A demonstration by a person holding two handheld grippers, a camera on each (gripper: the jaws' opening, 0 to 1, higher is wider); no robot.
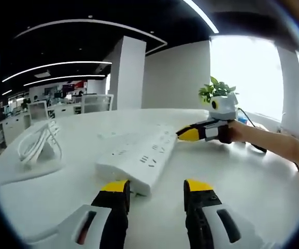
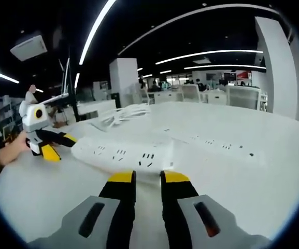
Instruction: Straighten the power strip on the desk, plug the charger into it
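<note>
The power strip [image 1: 139, 155] was a long white bar lying flat on the white surface [image 1: 253, 181], its top face carrying rows of dark socket slots. In the left gripper view it ran diagonally away from the camera, its near end just ahead of the left gripper [image 1: 156, 189], whose yellow-tipped black fingers [image 1: 115, 188] stood apart with nothing between them. At the strip's far end the right gripper [image 1: 189, 134] reached in from the right, its yellow tip at or touching the strip's corner, with a person's hand [image 1: 237, 132] behind it. A coil of white cable [image 1: 38, 142] rested on a white stand to the left, well apart from the strip, and a small potted plant [image 1: 216, 93] stood behind the right gripper.

In the right gripper view the strip [image 2: 120, 152] lay across the picture just ahead of the right gripper [image 2: 148, 177], whose fingers were close together with a narrow gap and gripped nothing. A second white strip of sockets [image 2: 216, 142] stretched along the surface behind and to the right. The left gripper [image 2: 53, 145] showed at the left, near the strip's end, held by a hand [image 2: 12, 148]. The charger could not be made out in either view.
</note>
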